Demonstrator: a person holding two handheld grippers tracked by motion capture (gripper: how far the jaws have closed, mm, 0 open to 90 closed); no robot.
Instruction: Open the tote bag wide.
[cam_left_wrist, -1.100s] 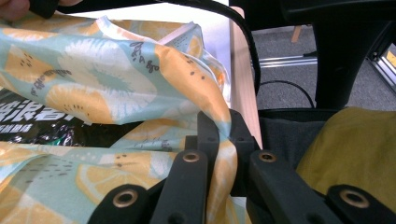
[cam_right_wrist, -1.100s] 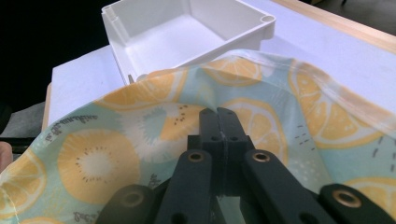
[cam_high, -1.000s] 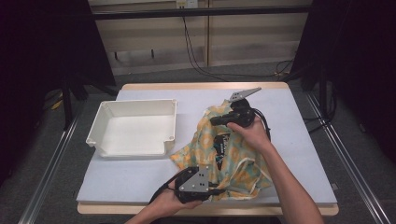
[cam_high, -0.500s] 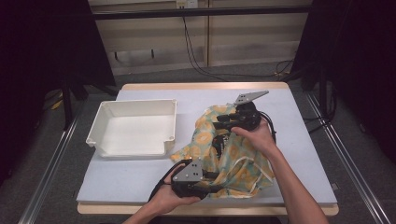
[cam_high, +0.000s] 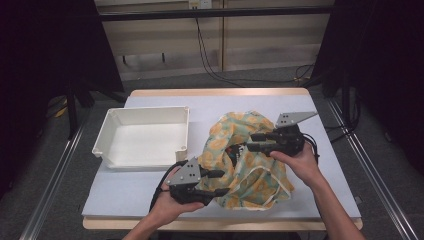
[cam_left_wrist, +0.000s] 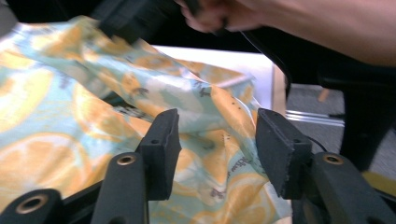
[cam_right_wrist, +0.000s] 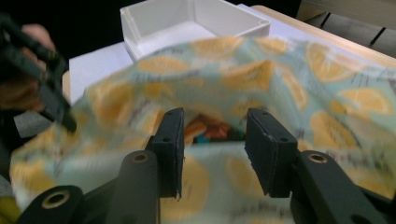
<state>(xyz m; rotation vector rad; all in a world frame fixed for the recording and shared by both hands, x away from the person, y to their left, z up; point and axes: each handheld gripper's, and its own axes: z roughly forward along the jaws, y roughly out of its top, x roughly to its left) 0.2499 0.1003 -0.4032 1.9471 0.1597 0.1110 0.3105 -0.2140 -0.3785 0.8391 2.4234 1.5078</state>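
Observation:
A cloth bag printed with orange slices lies crumpled on the white table, its mouth gaping. My left gripper sits at the bag's near left edge. Its jaws have just been opening, and in the left gripper view the cloth lies beyond them with the pads off it. My right gripper hovers over the bag's right side; its jaws have also just been opening. In the right gripper view they frame the bag's mouth, where something orange shows inside.
A white rectangular tray stands empty on the left half of the table, close to the bag, and shows behind the cloth in the right gripper view. The table's wooden edge runs along the front, metal rails along both sides.
Both grippers have let go of the cloth, their jaws opening. The right hand has drawn back to the right, the left has lifted a little. The bag has spread wider.

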